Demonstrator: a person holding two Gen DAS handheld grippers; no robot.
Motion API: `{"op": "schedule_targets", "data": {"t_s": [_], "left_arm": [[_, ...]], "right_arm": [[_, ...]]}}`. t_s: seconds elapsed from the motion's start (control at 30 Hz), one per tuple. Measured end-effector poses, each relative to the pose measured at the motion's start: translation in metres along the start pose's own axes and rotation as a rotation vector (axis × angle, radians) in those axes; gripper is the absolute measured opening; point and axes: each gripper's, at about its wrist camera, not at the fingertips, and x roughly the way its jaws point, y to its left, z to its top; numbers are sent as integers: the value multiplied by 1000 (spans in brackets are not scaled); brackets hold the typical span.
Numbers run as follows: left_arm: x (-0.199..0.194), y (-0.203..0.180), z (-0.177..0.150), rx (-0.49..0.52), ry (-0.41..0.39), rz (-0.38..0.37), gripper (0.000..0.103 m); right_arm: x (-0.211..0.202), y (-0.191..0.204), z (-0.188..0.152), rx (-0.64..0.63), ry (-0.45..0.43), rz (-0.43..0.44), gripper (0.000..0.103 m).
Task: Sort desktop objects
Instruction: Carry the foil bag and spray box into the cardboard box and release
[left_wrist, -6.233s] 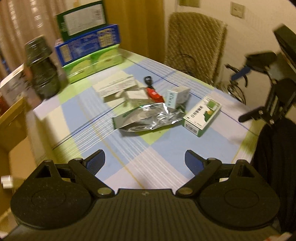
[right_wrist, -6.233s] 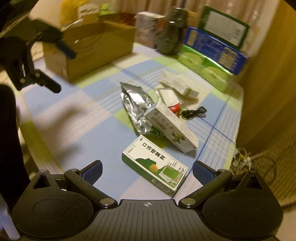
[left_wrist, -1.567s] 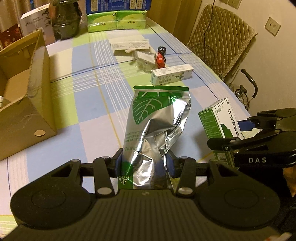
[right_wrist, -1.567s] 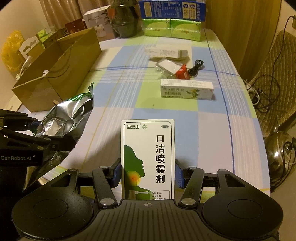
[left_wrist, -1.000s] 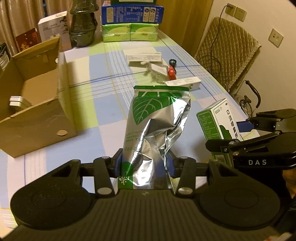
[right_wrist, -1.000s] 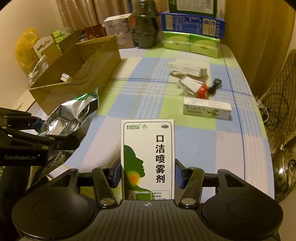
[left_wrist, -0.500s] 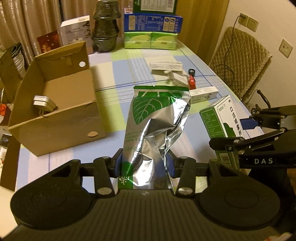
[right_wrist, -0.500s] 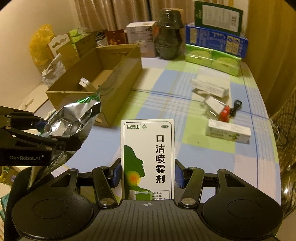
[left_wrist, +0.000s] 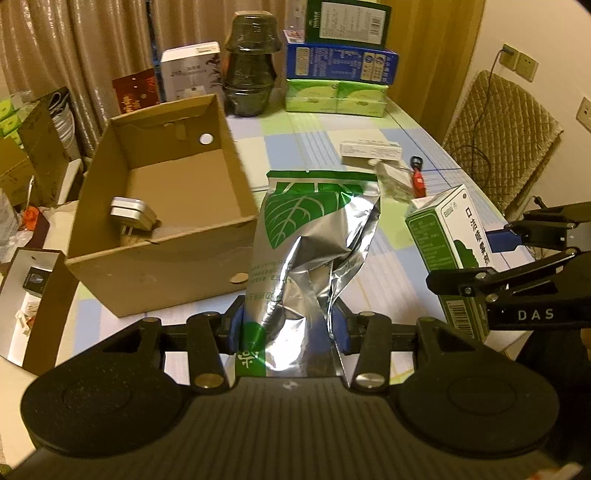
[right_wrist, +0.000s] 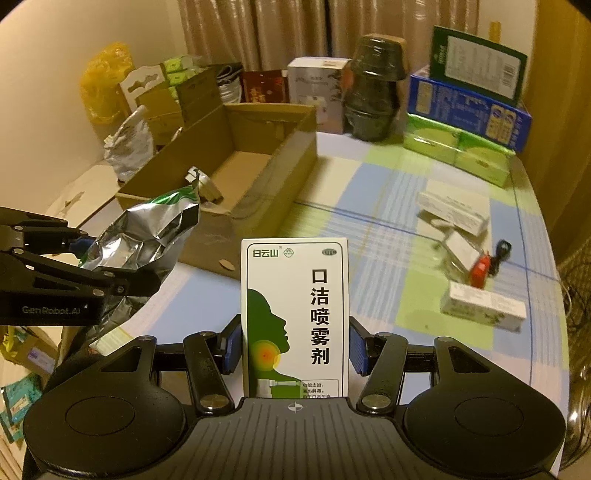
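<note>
My left gripper (left_wrist: 290, 328) is shut on a crumpled silver foil bag (left_wrist: 314, 251) with a green leaf print, held upright above the table's near edge. My right gripper (right_wrist: 293, 349) is shut on a white and green spray box (right_wrist: 295, 317), also held upright. The open cardboard box (left_wrist: 162, 206) stands ahead and left of the foil bag; a silver plug adapter (left_wrist: 133, 218) lies inside it. In the right wrist view the cardboard box (right_wrist: 236, 173) is ahead left, and the foil bag (right_wrist: 147, 232) is at the left in the other gripper.
On the checked tablecloth (right_wrist: 388, 236) lie a long white box (right_wrist: 454, 210), a clear packet with a red item (right_wrist: 469, 258) and a white-green tube box (right_wrist: 484, 306). A dark jar (left_wrist: 251, 66) and stacked blue and green boxes (left_wrist: 340, 81) stand at the back. A chair (left_wrist: 506, 125) is at the right.
Both grippers have closed on their items, lifted them and swung left. The cardboard box now lies closer and more central in both views.
</note>
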Motion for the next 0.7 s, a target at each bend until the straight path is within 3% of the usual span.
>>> {"op": "schedule_targets", "data": {"t_s": [0.37, 0.7], "left_arm": [[-3, 35, -3, -42, -1, 42, 41], [2, 76, 9, -57, -3, 86, 41]], "right_arm": [[23, 21, 24, -54, 12, 34, 53], [39, 43, 71, -96, -18, 86, 53]]}}
